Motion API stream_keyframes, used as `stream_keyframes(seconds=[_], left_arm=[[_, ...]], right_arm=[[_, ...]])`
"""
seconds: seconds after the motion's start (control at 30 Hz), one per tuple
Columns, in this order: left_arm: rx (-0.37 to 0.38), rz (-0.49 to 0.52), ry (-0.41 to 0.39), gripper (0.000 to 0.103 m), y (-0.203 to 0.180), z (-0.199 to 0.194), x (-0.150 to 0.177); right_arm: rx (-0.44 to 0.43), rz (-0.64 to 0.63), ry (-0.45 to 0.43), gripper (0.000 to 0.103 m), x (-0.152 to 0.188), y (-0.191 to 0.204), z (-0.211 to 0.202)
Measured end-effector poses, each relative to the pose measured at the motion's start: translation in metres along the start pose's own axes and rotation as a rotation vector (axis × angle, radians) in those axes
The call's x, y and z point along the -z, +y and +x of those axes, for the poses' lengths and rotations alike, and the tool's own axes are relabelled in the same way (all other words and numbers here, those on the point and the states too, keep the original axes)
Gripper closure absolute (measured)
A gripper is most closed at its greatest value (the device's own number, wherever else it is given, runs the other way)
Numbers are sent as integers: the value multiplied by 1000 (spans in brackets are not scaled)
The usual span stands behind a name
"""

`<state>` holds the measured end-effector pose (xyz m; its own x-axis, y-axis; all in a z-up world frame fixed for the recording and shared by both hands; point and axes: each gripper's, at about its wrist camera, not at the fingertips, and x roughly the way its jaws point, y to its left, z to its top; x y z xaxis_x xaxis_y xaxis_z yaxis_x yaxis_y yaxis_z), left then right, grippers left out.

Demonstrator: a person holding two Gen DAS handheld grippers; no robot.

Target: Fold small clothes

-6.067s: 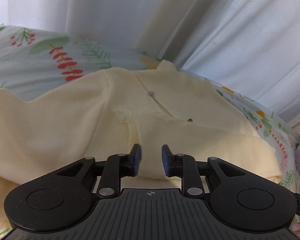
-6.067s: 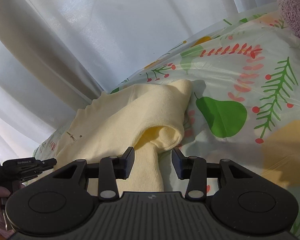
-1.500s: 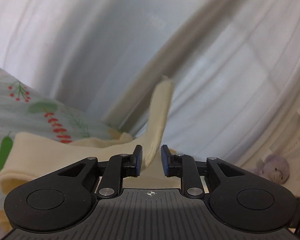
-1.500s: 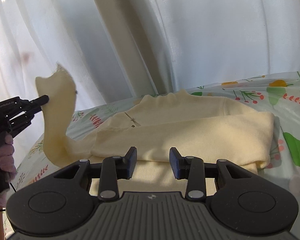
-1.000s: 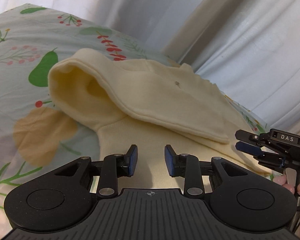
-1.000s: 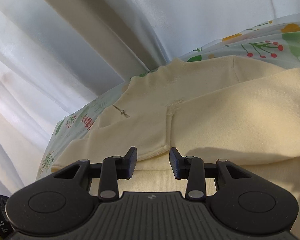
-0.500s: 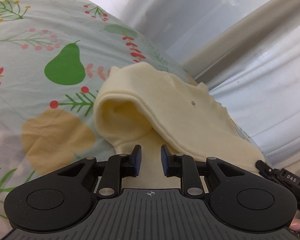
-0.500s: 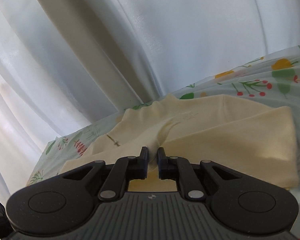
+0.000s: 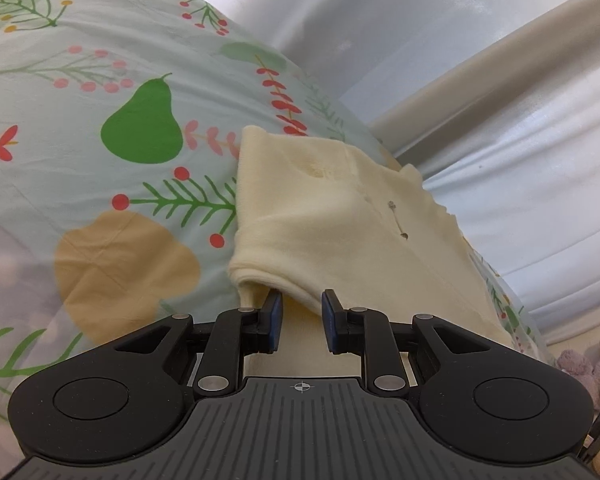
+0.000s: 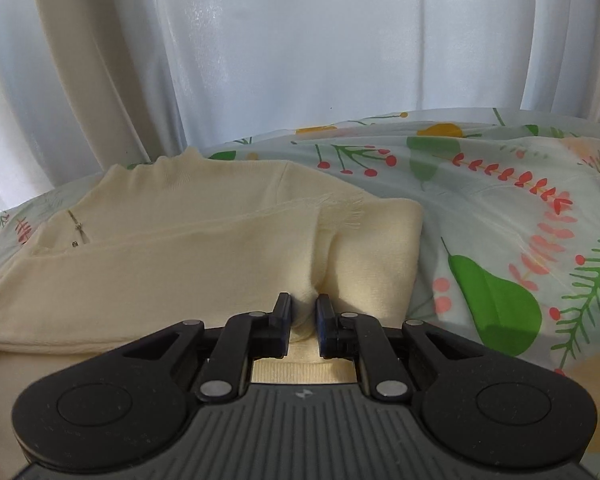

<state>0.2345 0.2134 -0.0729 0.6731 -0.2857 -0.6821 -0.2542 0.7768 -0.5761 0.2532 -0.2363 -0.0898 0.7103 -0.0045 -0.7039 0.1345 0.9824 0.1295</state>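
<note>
The cream sweater [image 9: 340, 216] lies on the fruit-print sheet [image 9: 100, 160], filling the centre of the left wrist view and the lower left of the right wrist view [image 10: 204, 256]. Both sleeves are already folded across the body, and the white curtain [image 10: 300, 40] hangs behind.

The right gripper [image 10: 303, 312] sits at the bottom centre of its frame with a pinched ridge of knit between its pads. Its jaws are opening slightly, yet cloth is clearly bunched and pressed there, so it is clamped on the sweater near the hem. The left gripper [image 9: 300, 310] at the bottom centre of its frame has its jaws a little apart, straddling the lower edge of the folded layer; the blue pads flank the cloth, and whether they truly press it I cannot tell for certain, though the fold edge looks caught between them.

The step in hand seems to be taking the hem at two points to fold the lower half up toward the collar. To do it well, both grips should hold all layers, not just the top sleeve, or the tucked sleeves will slide out. Lift only slightly, carry both hands at the same pace toward the upper part of the frame, keep the hem edge straight between them, and lay it level with the shoulders before letting go.
</note>
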Motion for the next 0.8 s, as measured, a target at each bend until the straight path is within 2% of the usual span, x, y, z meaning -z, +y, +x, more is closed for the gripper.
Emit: stream_keyframes(seconds=[0.1, 0.2, 0.27, 0.33, 0.37, 0.43, 0.5, 0.63, 0.7, 0.8], left_arm=[[11, 49, -50, 80, -10, -16, 0], [30, 98, -53, 80, -24, -11, -5], [29, 128, -24, 80, -37, 4, -7], [13, 174, 16, 81, -48, 24, -6], [2, 196, 43, 85, -53, 34, -5], [-21, 243, 80, 90, -57, 49, -3], [-48, 282, 69, 93, -61, 57, -4], [-63, 250, 83, 93, -59, 65, -12], [-68, 239, 86, 94, -59, 59, -10], [-37, 273, 79, 93, -59, 41, 1]], right_arm=[[22, 54, -57, 86, -3, -5, -23], [-89, 68, -53, 86, -8, 2, -24], [-112, -20, -21, 86, -6, 21, -8], [-67, -139, -1, 87, 3, 38, 10], [-34, -194, 3, 87, 8, 44, 17], [45, -362, -77, 88, 20, 58, 22], [105, -431, -102, 88, 21, 64, 27], [129, -421, -112, 89, 10, 58, 37], [89, -360, -90, 89, 3, 51, 32], [-18, -176, -58, 88, 2, 31, 5]])
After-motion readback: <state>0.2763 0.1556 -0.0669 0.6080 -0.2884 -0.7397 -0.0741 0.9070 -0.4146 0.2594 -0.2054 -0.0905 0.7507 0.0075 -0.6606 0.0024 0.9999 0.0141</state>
